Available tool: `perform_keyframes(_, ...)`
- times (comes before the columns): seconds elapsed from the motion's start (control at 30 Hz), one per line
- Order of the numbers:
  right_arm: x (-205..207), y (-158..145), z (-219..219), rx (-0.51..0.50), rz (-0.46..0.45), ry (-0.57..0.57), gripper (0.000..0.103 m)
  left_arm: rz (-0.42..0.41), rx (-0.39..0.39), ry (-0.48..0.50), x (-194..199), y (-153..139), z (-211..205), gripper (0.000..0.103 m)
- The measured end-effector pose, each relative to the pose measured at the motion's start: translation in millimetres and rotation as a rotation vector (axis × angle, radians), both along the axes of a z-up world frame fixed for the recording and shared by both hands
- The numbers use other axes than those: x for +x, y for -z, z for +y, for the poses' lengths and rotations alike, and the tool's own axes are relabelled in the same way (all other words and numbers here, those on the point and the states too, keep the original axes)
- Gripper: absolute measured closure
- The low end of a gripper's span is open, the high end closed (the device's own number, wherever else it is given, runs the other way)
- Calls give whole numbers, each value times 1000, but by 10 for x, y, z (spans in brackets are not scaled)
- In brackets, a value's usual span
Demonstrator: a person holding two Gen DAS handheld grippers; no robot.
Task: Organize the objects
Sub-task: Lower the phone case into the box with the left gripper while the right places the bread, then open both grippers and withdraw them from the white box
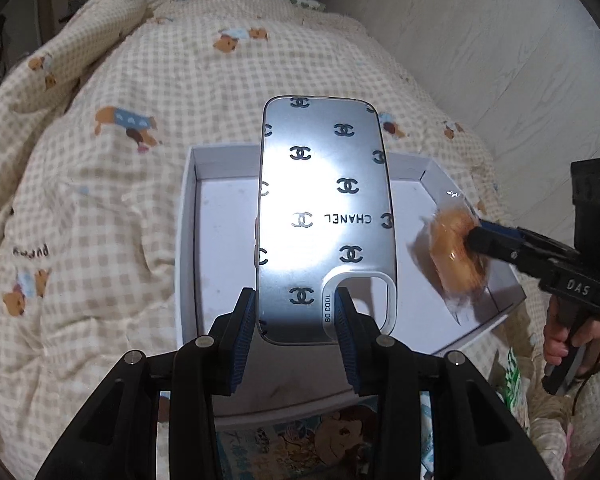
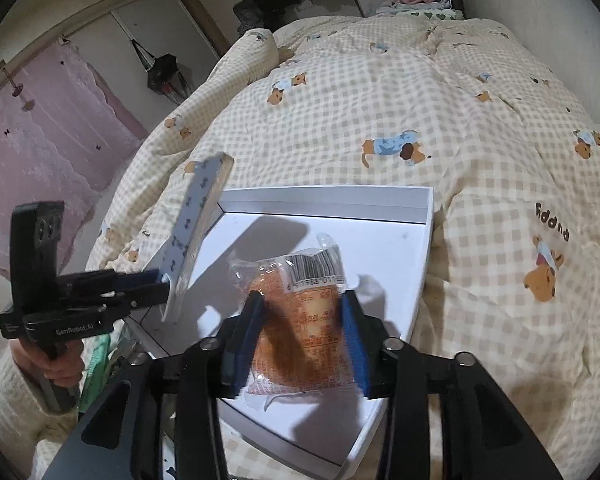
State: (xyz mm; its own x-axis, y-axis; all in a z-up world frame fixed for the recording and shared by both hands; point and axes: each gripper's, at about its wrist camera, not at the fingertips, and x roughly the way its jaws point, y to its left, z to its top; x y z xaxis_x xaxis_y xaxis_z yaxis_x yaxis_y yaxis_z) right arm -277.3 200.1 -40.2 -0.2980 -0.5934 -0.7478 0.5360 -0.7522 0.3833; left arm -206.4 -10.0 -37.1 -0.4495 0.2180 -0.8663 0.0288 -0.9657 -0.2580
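My left gripper point(image 1: 296, 312) is shut on the near end of a silver phone case point(image 1: 324, 208) with black logos, held over a white open box point(image 1: 188, 216) on the bed. In the right wrist view the case point(image 2: 194, 232) stands edge-on over the box's left side. My right gripper point(image 2: 300, 320) is shut on a clear-wrapped orange pastry point(image 2: 300, 312), held above the box floor point(image 2: 384, 248). In the left wrist view the right gripper point(image 1: 474, 240) holds the pastry point(image 1: 452, 256) over the box's right side.
The box lies on a cream checked quilt point(image 1: 100, 184) with bear prints. A colourful printed packet point(image 1: 320, 444) lies near the box's front edge. A green packet point(image 2: 100, 364) lies by the box's left. A wall point(image 1: 500, 40) runs along the bed's right.
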Motion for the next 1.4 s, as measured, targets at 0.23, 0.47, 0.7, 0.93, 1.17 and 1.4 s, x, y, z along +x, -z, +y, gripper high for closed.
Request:
perform_keyframes(0.23,56,-103,-2,-41,22,28,37,6,49,-101,91,-55,-77,61)
perform_keyframes(0.47,356,-531,124,-125,74,2,37,111,57,-86,469,-522,-39,58)
perform_keyframes(0.7,925,-1049,313,-170,192,-53,32,239,102,-108,1082,-957,-89,41)
perform_keyframes(0.93,1419,-1201,447,-213,123,-38,27,287,245,-35,1814,-1062,95,39)
perform_keyframes(1.17,1742,-946,458,-198,98,1,26,309,247,-52,2208,-861,247,39)
perform_keyframes(1.4,1858,-885,485,-151,263,27,11,413,164,-76,2272,-797,308,39)
